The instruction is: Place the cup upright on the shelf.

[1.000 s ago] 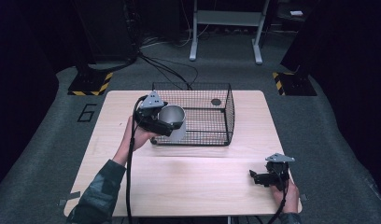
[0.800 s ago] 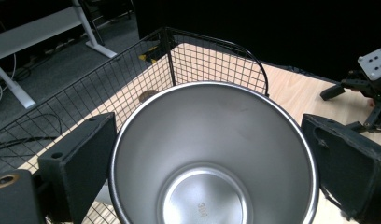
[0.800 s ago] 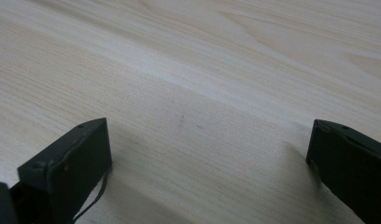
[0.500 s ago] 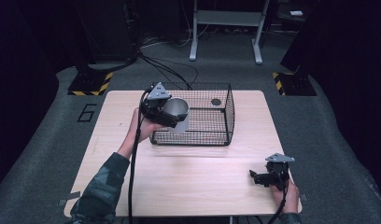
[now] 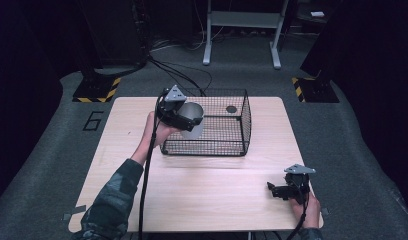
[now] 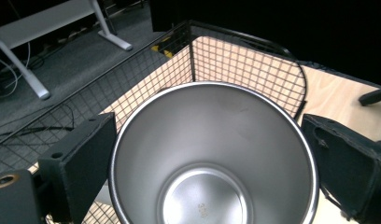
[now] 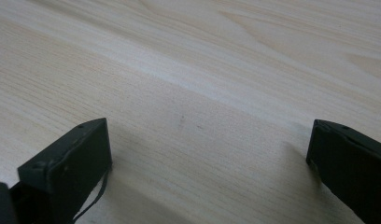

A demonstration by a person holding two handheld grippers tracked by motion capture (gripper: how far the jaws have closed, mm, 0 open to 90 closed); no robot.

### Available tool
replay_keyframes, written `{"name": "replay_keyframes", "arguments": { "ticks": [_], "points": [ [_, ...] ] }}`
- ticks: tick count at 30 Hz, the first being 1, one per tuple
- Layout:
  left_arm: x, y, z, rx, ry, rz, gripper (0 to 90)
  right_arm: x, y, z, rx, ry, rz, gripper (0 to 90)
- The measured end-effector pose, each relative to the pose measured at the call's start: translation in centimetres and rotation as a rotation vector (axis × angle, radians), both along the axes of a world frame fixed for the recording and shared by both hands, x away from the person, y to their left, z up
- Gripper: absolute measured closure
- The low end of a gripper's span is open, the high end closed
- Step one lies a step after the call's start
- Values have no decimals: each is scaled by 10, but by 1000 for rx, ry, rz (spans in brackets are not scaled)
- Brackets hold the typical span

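Observation:
My left gripper [image 5: 184, 117] is shut on a steel cup [image 5: 193, 119], held tilted over the left end of the black wire basket [image 5: 227, 145]. In the left gripper view the cup [image 6: 212, 154] sits between the two black jaws, its empty inside facing the camera, with the basket's mesh [image 6: 235, 65] behind it. A small dark round object [image 5: 231, 109] lies on the basket's floor at the back. My right gripper [image 5: 279, 191] rests open near the table's front right corner. In the right gripper view its jaws stand wide apart over bare wood [image 7: 202, 121].
The wooden table [image 5: 142, 200] stands on grey carpet. A cable [image 5: 147, 170] trails from the left gripper along the person's forearm. Beyond the table are a white stand's legs [image 5: 242, 40] and yellow-black striped bases [image 5: 97, 90].
The left gripper has carried the cup up and to the right, from the basket's left wall to above its left end. The right gripper has stayed put.

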State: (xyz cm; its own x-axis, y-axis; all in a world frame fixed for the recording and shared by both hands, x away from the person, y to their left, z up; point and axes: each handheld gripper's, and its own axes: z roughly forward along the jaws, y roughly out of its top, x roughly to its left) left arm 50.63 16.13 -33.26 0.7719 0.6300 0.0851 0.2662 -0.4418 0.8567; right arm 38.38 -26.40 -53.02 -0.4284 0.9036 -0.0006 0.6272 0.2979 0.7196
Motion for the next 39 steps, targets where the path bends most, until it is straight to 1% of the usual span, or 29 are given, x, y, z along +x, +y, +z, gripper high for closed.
{"name": "replay_keyframes", "arguments": {
  "ticks": [1,3,4,6,7,9,11,16,19,20,21,22,23,26,29,32,33,35,36,37,38,39],
  "points": [
    [2,0,-2,-8,-2,14,65,0,0,0,0,0,0,0],
    [6,1,-5,-7,6,22,66,0,0,0,1,0,-1,0],
    [6,1,-5,-7,6,22,66,0,0,0,1,0,-1,0],
    [13,1,-9,-11,10,42,65,0,0,0,1,0,0,0],
    [15,1,-10,-6,19,39,65,0,0,0,0,-1,0,0],
    [19,1,-14,-12,23,53,65,0,0,0,0,-1,0,0],
    [22,0,-17,-8,32,57,65,0,0,0,0,-1,0,0],
    [28,-4,-23,8,32,71,65,0,1,0,0,-1,-2,0],
    [34,-8,-27,8,48,83,65,0,1,0,-1,-1,-2,0],
    [34,-8,-27,8,48,83,65,0,1,0,-1,-1,-2,0],
    [39,-10,-30,15,48,92,65,1,0,0,-5,0,3,0],
    [39,-10,-30,15,48,92,65,1,0,0,-5,0,2,0],
    [43,-12,-31,27,51,92,65,1,0,0,-5,0,2,0],
    [46,-15,-33,38,55,89,65,1,0,0,-5,0,2,0],
    [50,-20,-37,53,69,86,65,1,0,0,-6,0,3,0],
    [53,-24,-40,52,75,85,65,1,0,0,-5,0,2,0],
    [54,-24,-40,60,78,79,65,1,0,0,-5,0,2,0],
    [56,-26,-42,53,82,84,65,1,0,0,-5,0,3,0],
    [57,-26,-42,62,86,82,65,1,0,0,-5,0,3,0],
    [58,-26,-43,58,84,86,65,1,0,0,-5,0,2,0],
    [59,-26,-43,69,95,79,65,1,0,0,-5,0,2,0],
    [60,-27,-45,61,91,87,65,1,0,0,-5,0,3,0]
  ]
}}
